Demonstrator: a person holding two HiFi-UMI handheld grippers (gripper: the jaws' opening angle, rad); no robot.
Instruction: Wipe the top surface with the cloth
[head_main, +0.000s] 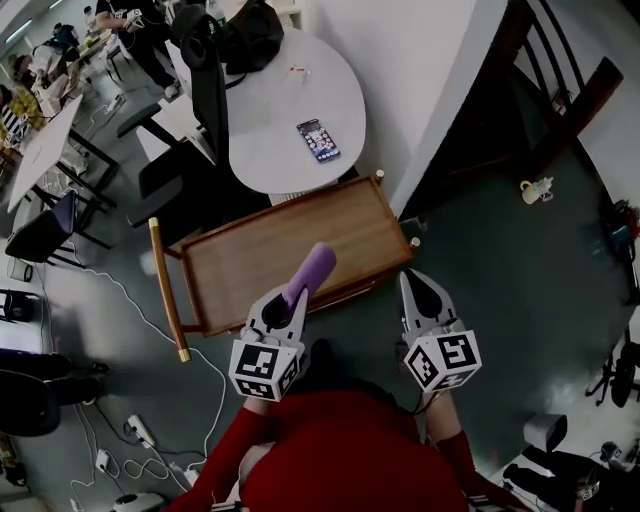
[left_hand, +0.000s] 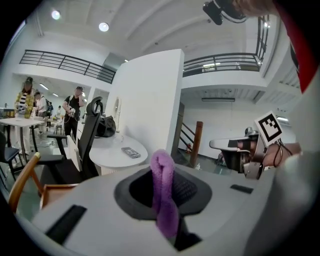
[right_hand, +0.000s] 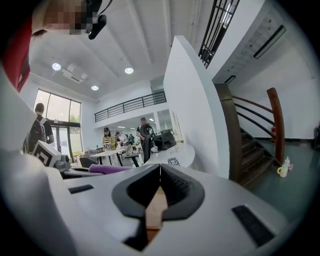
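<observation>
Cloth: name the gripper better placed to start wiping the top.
Left. The left gripper has its jaws shut on the purple cloth over the wooden top; the right gripper is shut, empty.

Taken from the cart (head_main: 255, 268) in the head view, the table (head_main: 270, 110) stands at 12 o'clock. The phone (head_main: 318, 140) lies on its near part and the bag (head_main: 245, 35) on its far end. A chair (head_main: 210, 95) is at 11 o'clock, against the table. The wall (head_main: 420, 80) is at 1 o'clock, with the stairs (head_main: 560, 100) behind it at 2. A power strip (head_main: 139, 430) lies on the floor at 7 o'clock. The left gripper (head_main: 292, 303) is over the cart's near edge at 6 o'clock, with the cloth (head_main: 312, 270) between its jaws. The right gripper (head_main: 415, 282) is at 4 o'clock, beside the near right corner.
</observation>
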